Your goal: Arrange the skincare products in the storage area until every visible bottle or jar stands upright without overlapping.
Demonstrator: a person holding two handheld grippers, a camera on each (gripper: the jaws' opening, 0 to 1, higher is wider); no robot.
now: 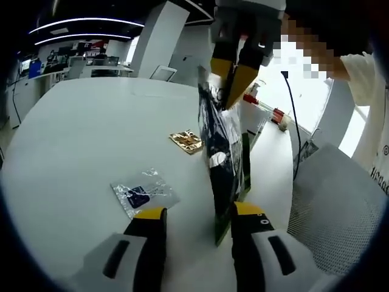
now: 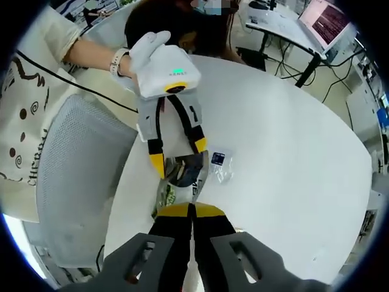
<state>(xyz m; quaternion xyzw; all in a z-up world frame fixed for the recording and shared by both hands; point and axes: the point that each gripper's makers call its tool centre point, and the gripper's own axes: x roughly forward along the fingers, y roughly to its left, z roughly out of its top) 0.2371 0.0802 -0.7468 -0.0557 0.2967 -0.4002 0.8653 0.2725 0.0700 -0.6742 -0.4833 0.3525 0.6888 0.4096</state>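
A dark, glossy packet with a green edge (image 1: 222, 158) hangs upright over the white table (image 1: 79, 140). My right gripper (image 1: 231, 88) is shut on its top edge. My left gripper (image 1: 199, 213) is open, and the packet's lower end sits between its jaws, close to the right-hand one. In the right gripper view my right gripper (image 2: 191, 213) has its jaws pressed together over the packet (image 2: 182, 175), with the open left gripper (image 2: 179, 156) beyond it. A clear sachet with a blue item (image 1: 143, 193) (image 2: 220, 163) lies flat on the table. A small brown-gold packet (image 1: 186, 141) lies farther off.
A grey mesh chair (image 1: 331, 207) (image 2: 79, 176) stands against the table's edge beside the packet. Red-capped items (image 1: 278, 115) sit near the far edge. The person holding the grippers stands behind the table (image 2: 36, 91). Desks with a laptop (image 2: 328, 21) lie beyond.
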